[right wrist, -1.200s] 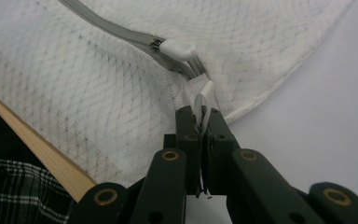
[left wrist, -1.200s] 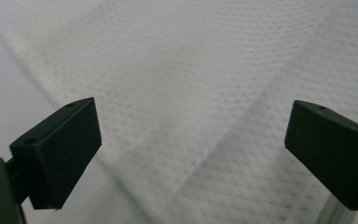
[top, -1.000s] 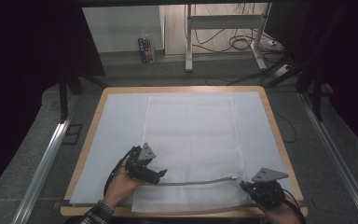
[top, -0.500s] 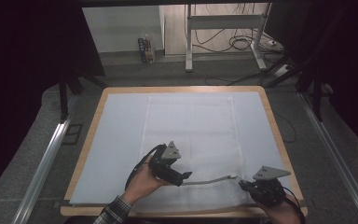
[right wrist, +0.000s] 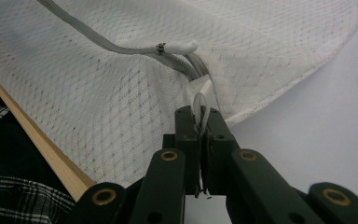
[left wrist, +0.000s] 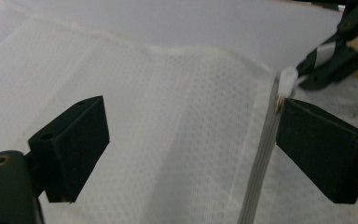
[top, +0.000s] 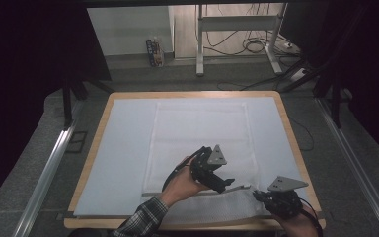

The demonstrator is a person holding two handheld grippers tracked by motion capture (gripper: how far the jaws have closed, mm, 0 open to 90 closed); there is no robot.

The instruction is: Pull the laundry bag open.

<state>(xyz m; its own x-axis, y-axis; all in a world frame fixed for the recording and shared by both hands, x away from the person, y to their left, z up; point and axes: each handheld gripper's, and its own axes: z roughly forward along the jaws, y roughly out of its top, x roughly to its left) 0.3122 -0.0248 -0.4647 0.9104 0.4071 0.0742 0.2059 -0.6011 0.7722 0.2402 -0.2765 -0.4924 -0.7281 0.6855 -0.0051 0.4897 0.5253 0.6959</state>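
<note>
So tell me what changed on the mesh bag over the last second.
The left hand-held gripper slid right along the zipper, closing most of it, and its jaws now stand open beside the zipper pull. The right hand-held gripper stayed clamped on the mesh bag at its corner.

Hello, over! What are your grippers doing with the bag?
Right gripper shut on loop at mesh bag corner. Left gripper open over zipper. Nothing in the way.

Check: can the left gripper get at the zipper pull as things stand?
Probably yes: left gripper stands open over the mesh bag, zipper pull just beyond one jaw, nothing between.
</note>
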